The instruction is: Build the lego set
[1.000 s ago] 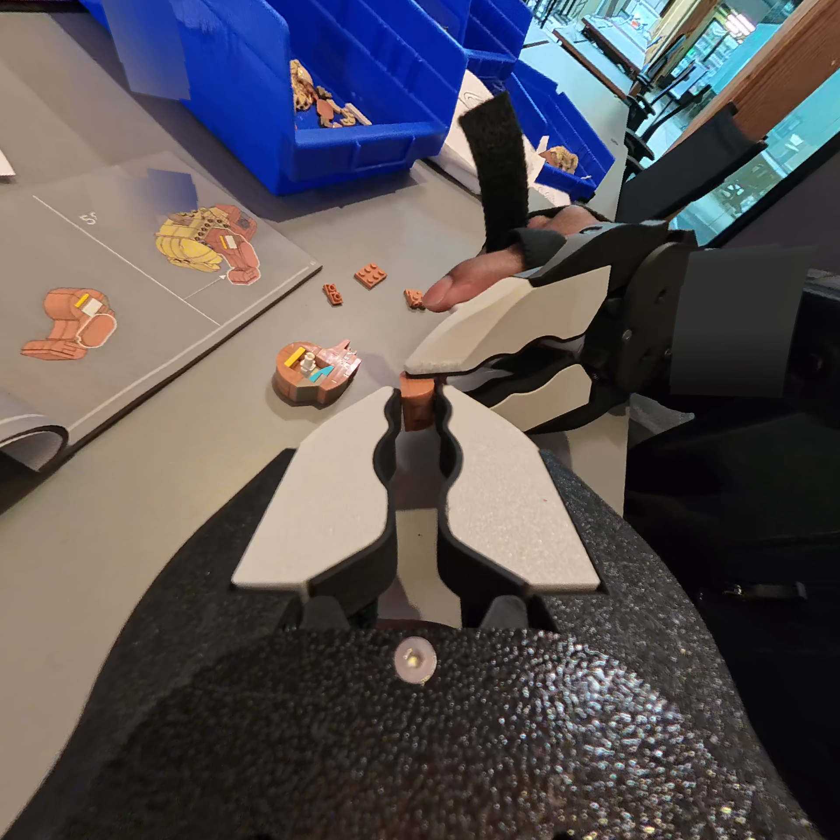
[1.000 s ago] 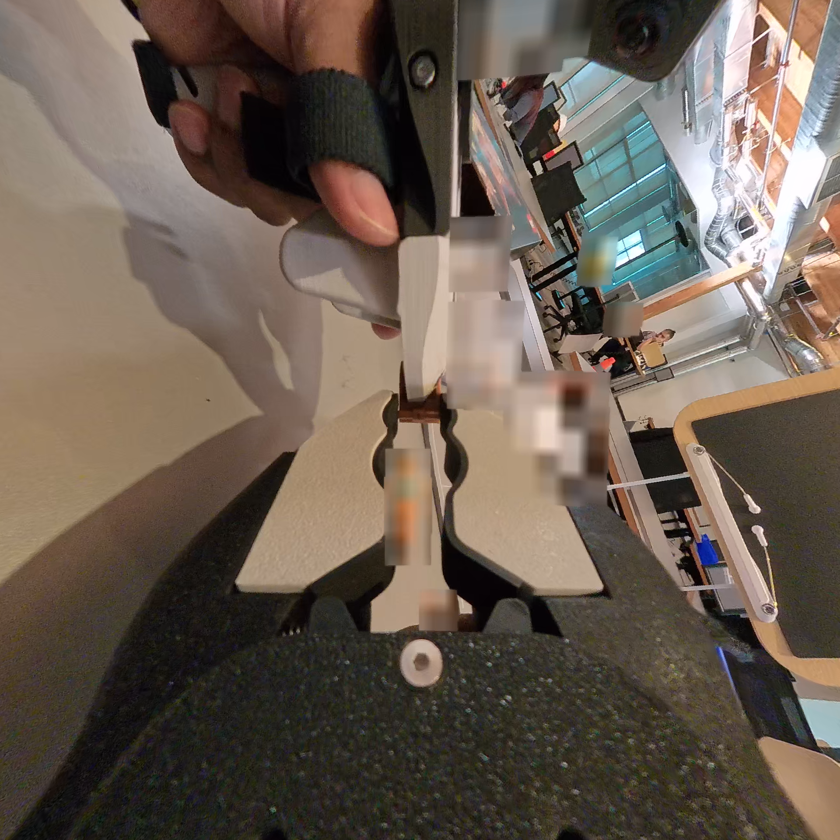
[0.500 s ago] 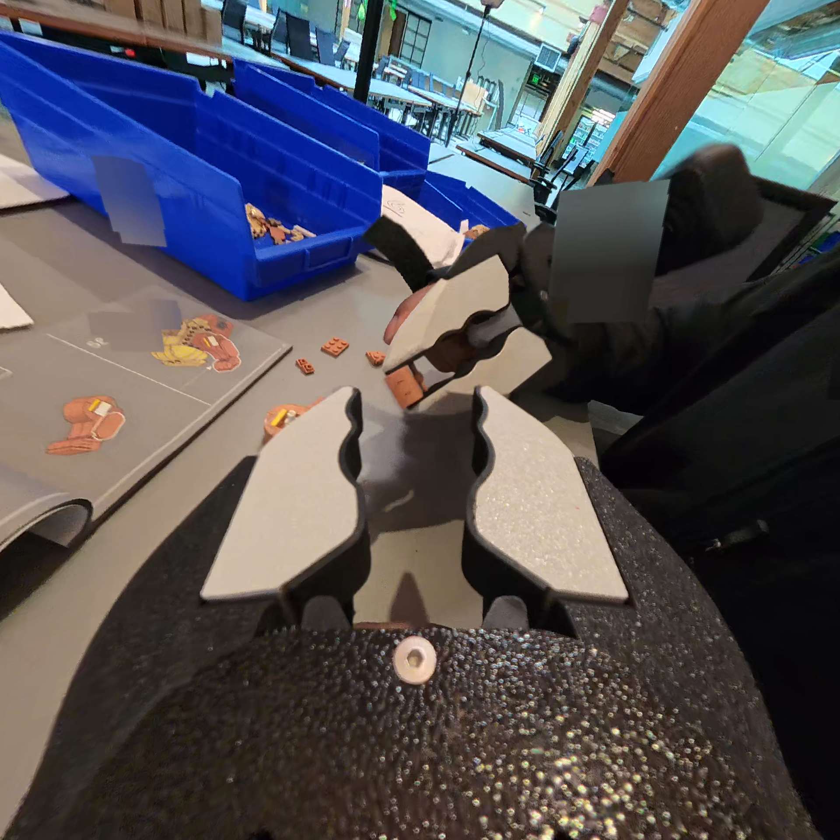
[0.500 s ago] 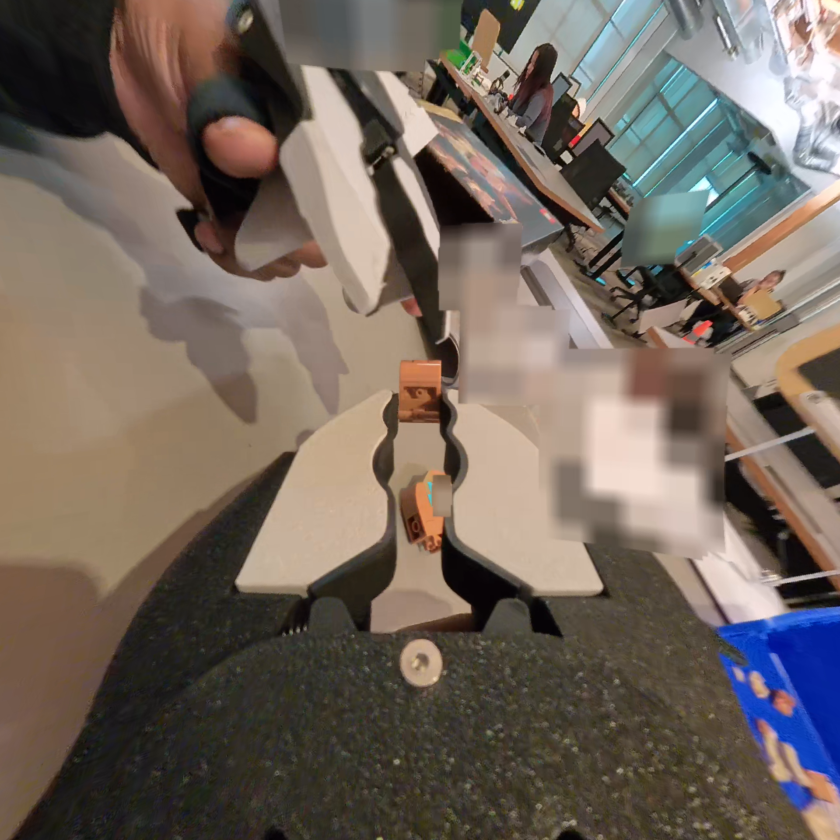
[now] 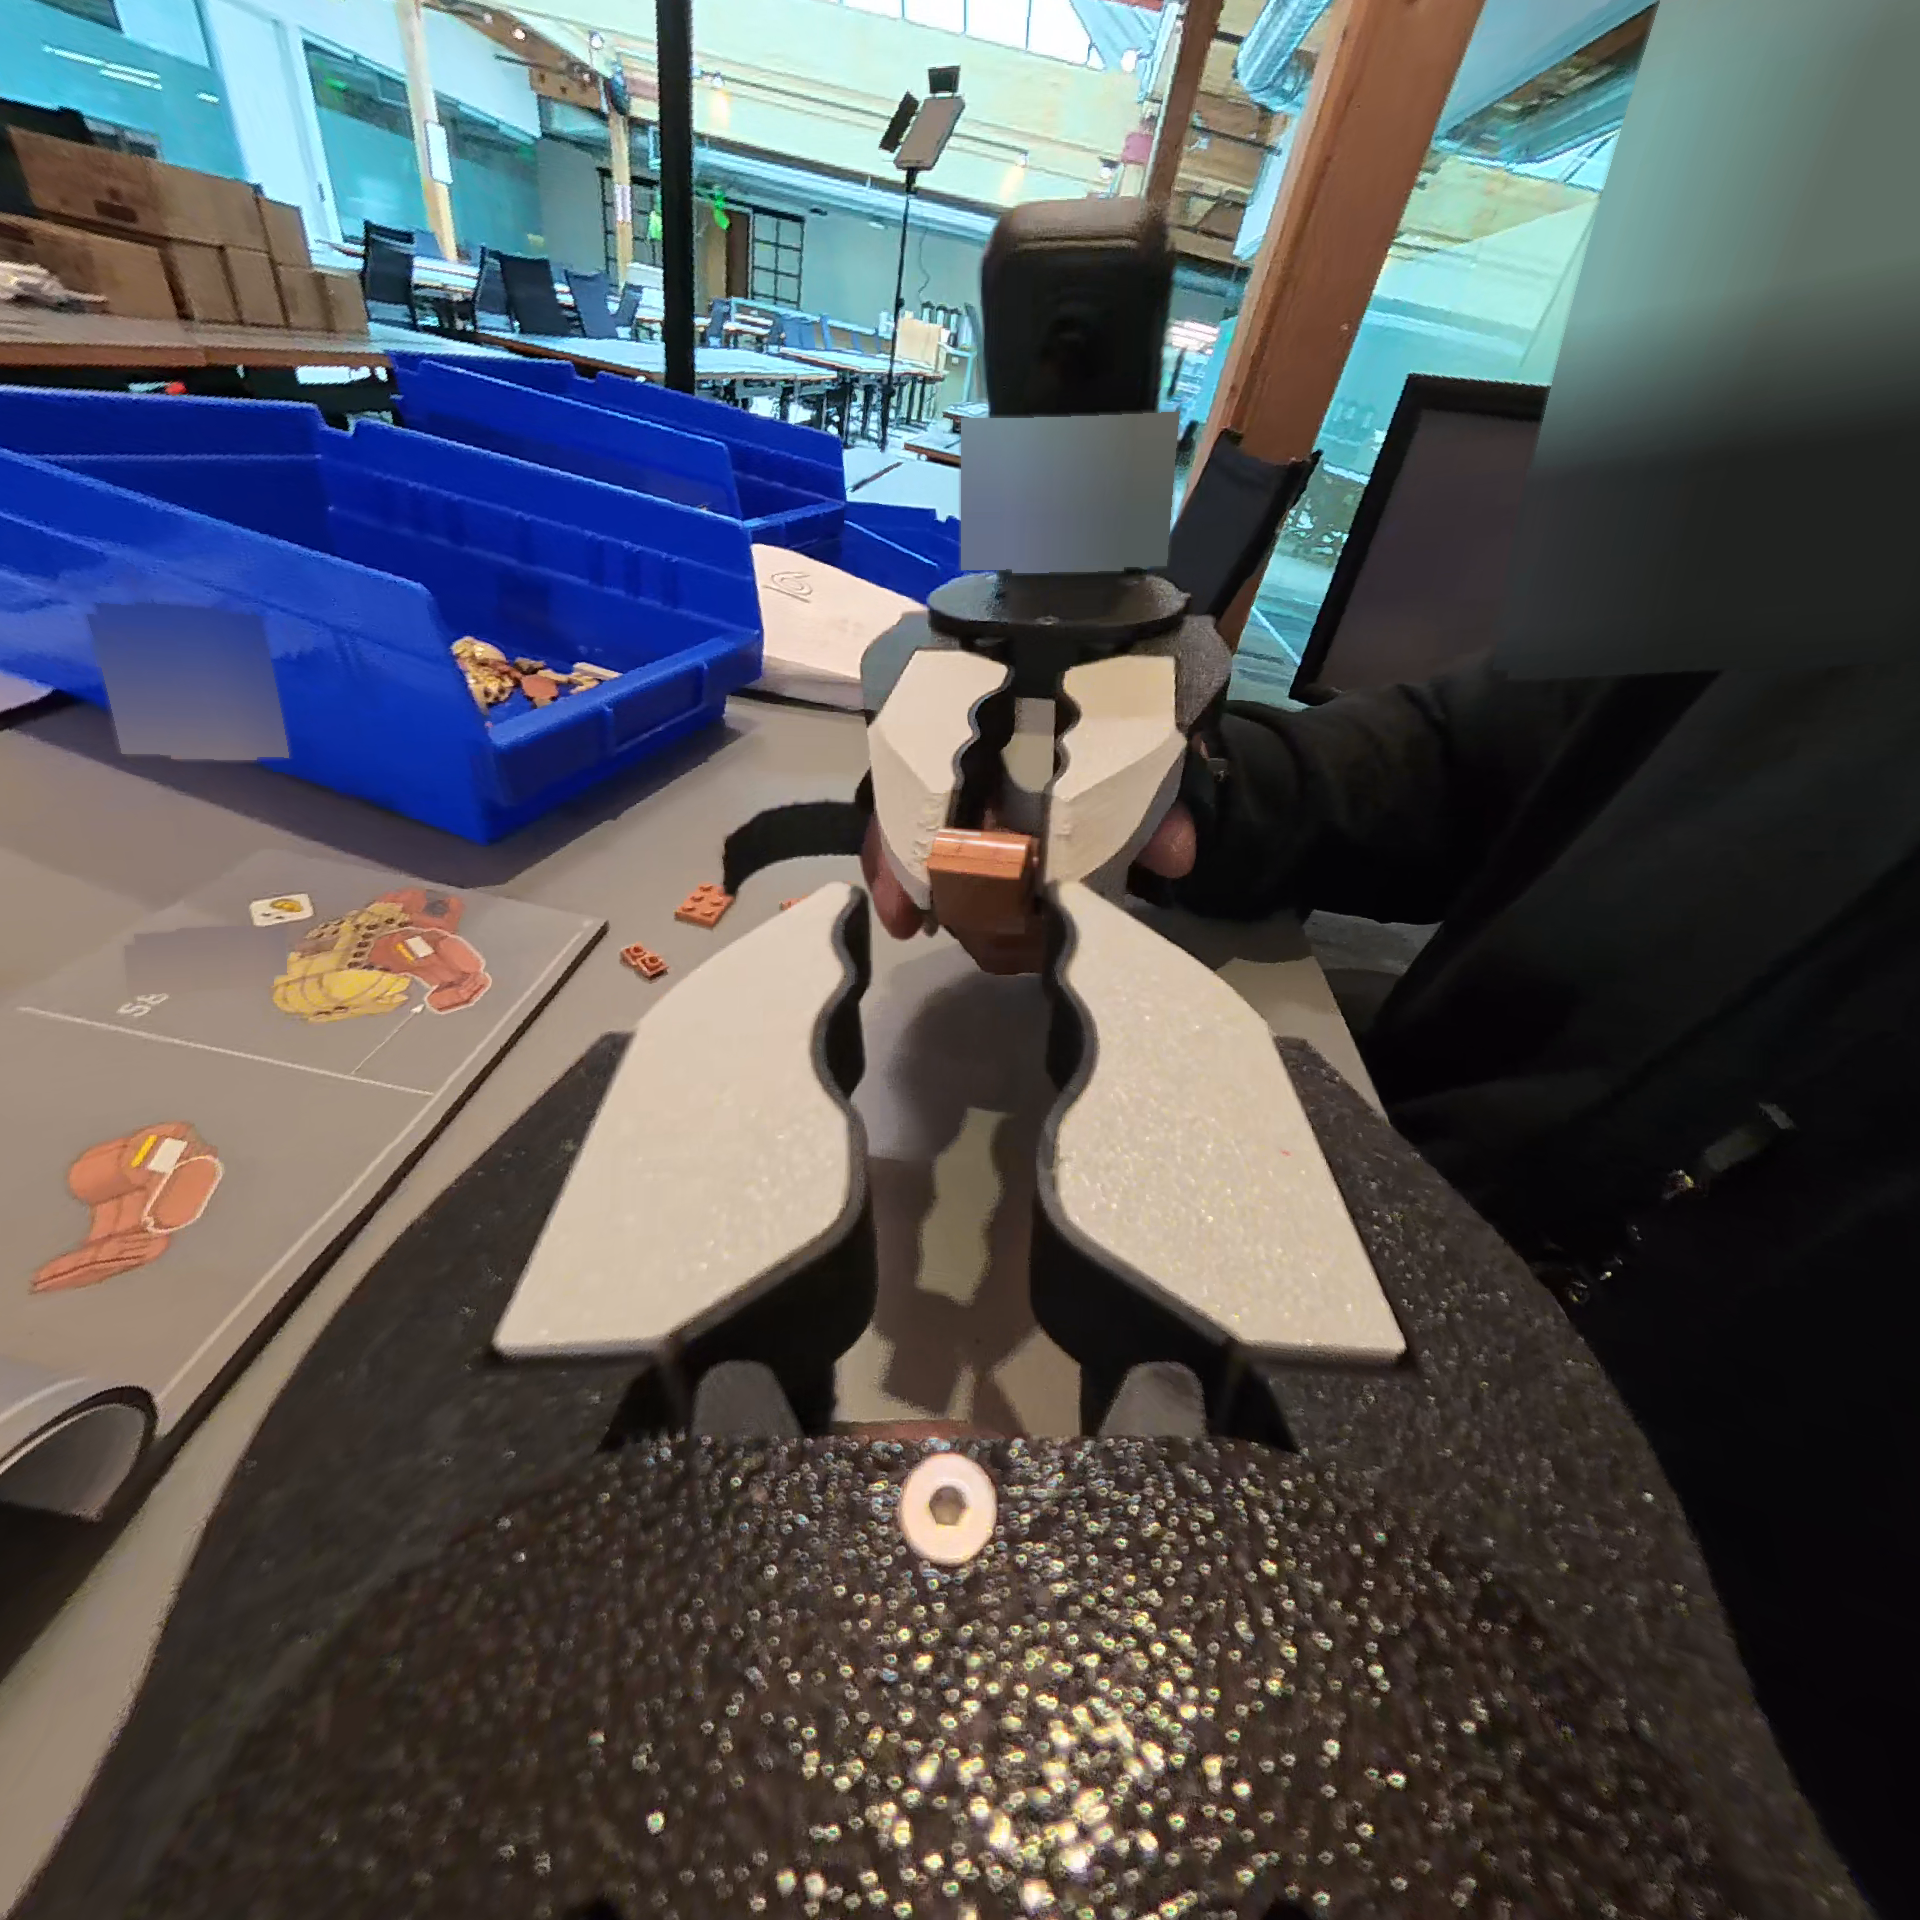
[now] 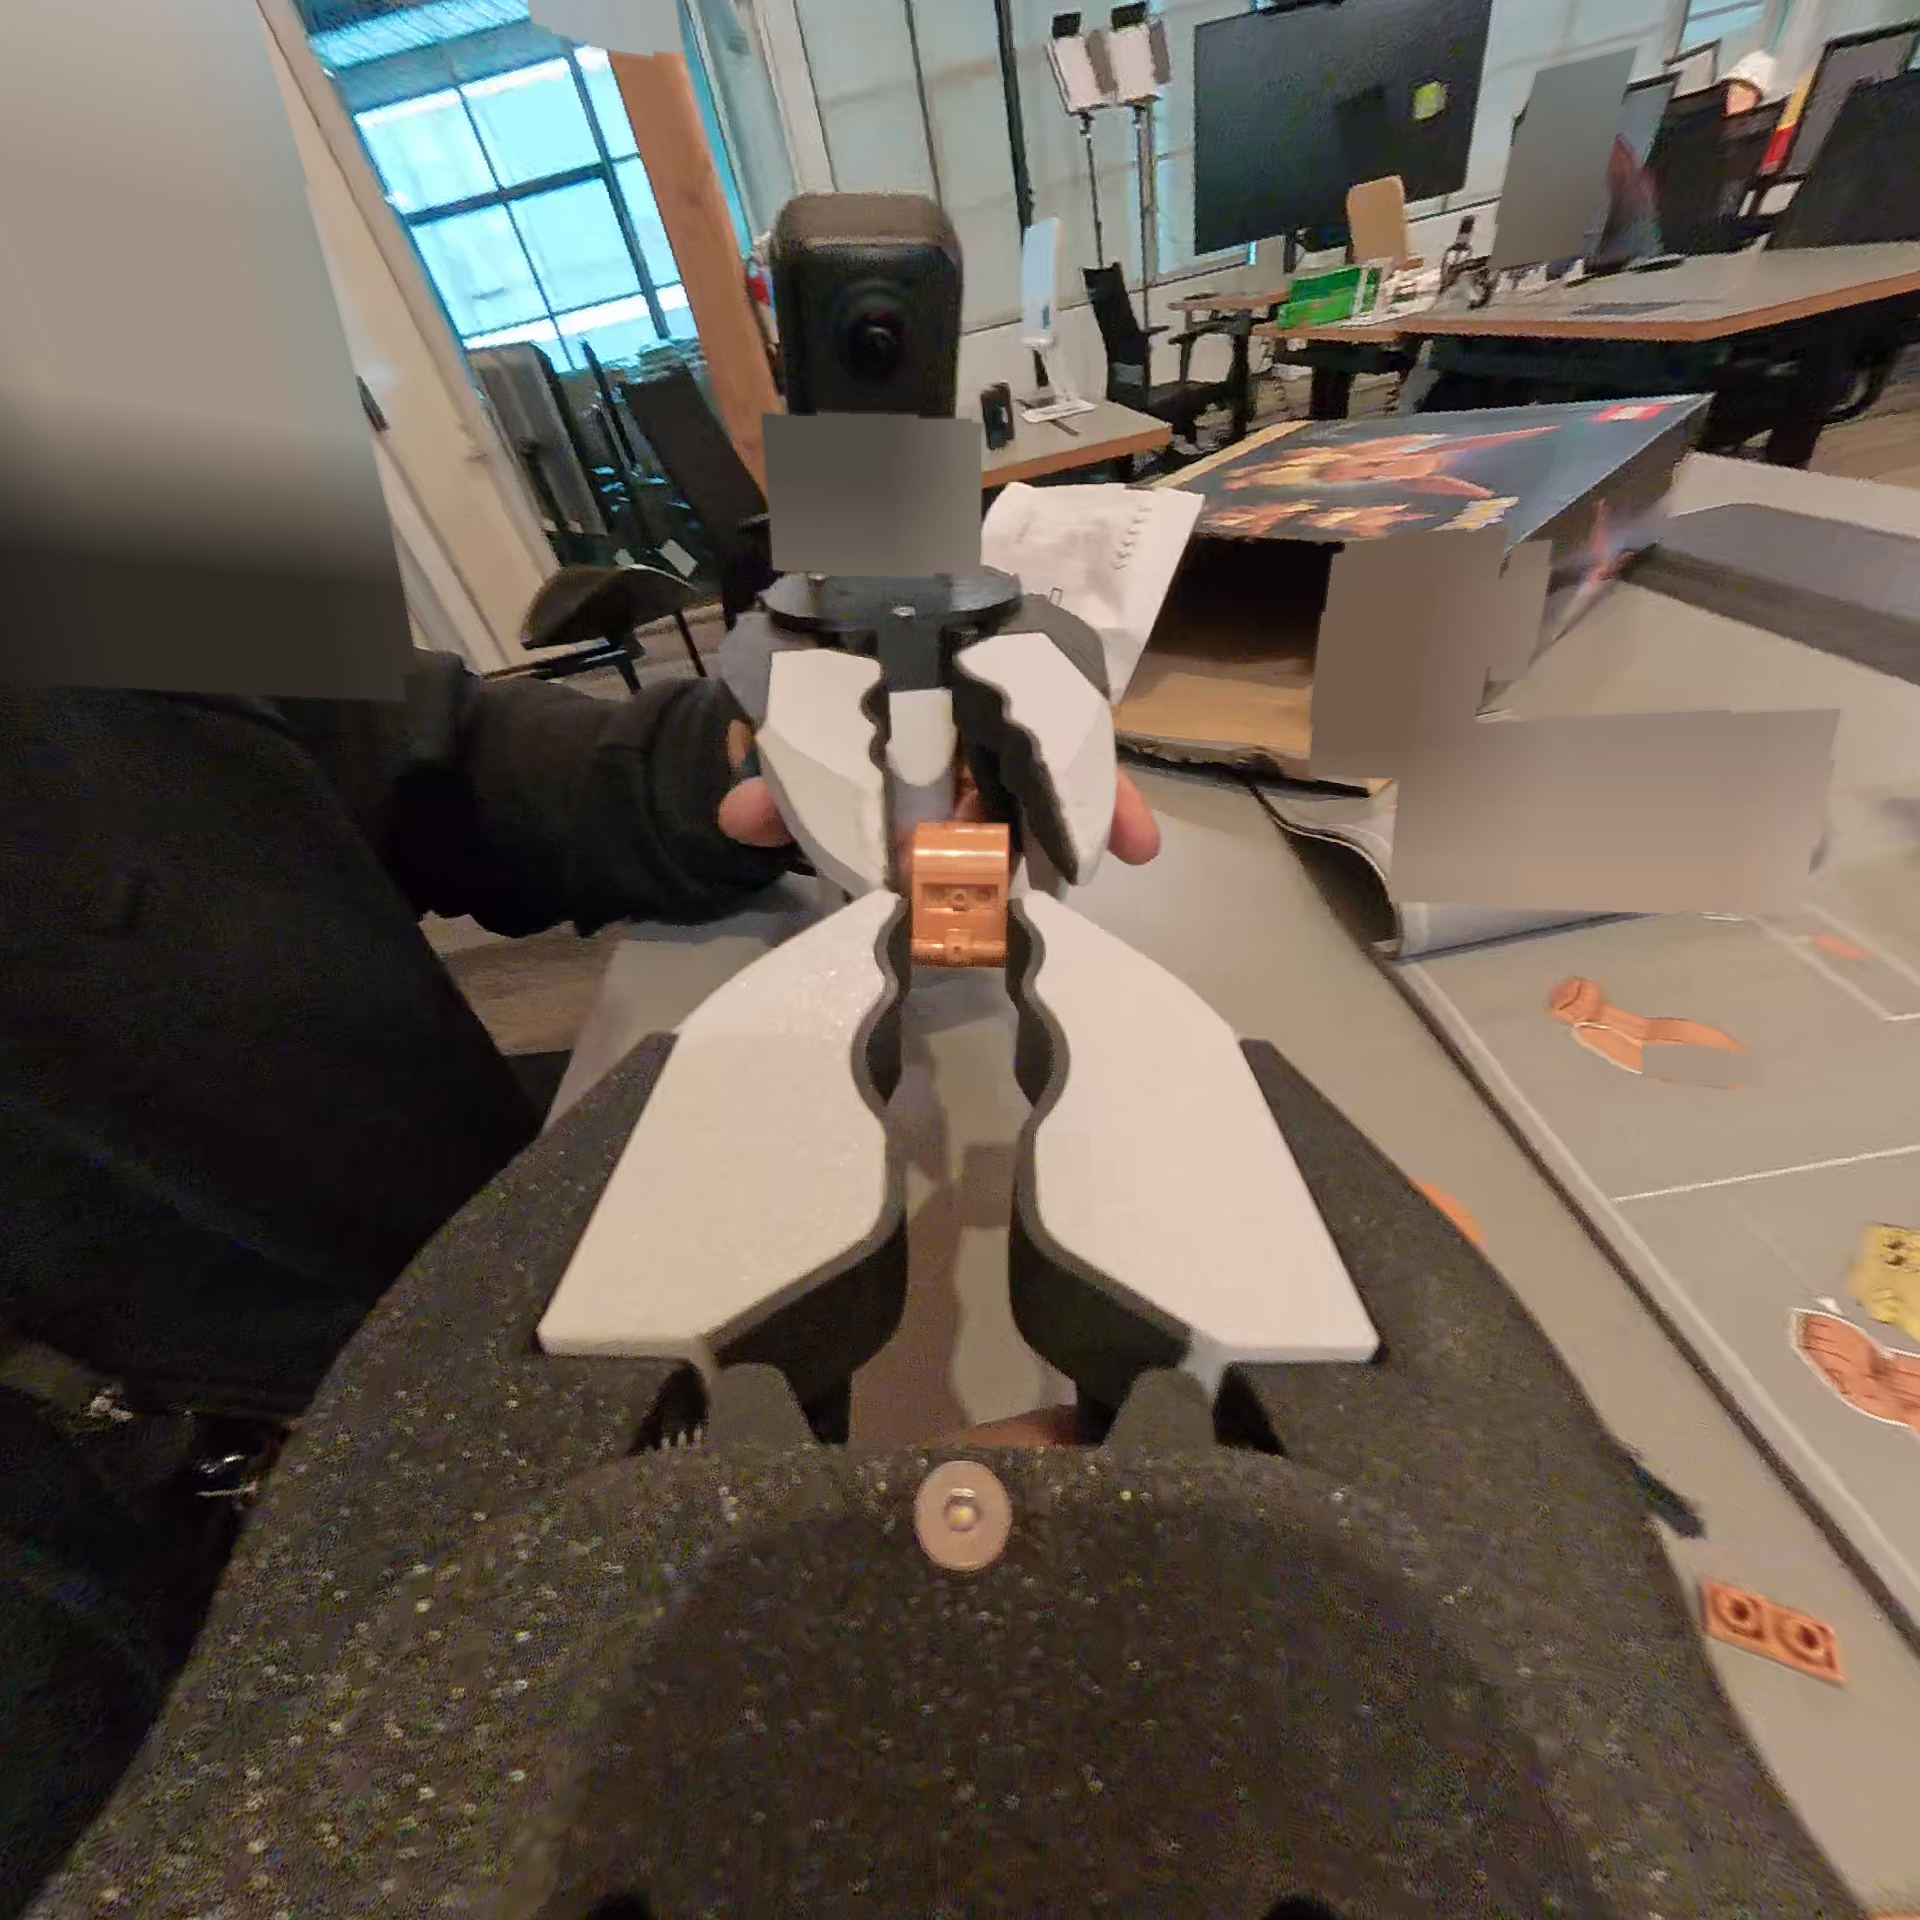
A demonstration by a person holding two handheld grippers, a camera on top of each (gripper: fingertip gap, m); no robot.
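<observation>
My right gripper (image 6: 958, 909) is shut on a small orange-brown brick piece (image 6: 956, 904) and holds it above the grey table (image 6: 1299, 935). My left gripper (image 5: 954, 899) is open and faces the right one head-on. The same brick (image 5: 982, 883) sits just beyond the left fingertips, close to the right-hand fingertip (image 5: 1070, 935), with a clear gap on the other side. In the right wrist view the left gripper (image 6: 977, 868) straddles the top of the brick without clamping it. In the left wrist view the right gripper (image 5: 992, 862) pinches the brick from behind.
Blue bins (image 5: 416, 644) with loose pieces stand at the back left. An open instruction booklet (image 5: 260, 1039) lies at the left, with small brown plates (image 5: 703, 902) beside it. A cardboard box (image 6: 1403, 488) lies behind the right side. A person's black sleeve (image 5: 1558, 883) is close. The tips of both grippers are at nearly the same place.
A second ago both grippers clamped the brick. The left one opened wide and let go, then narrowed partly. Both grippers lifted and turned to face each other; the right kept the brick.
</observation>
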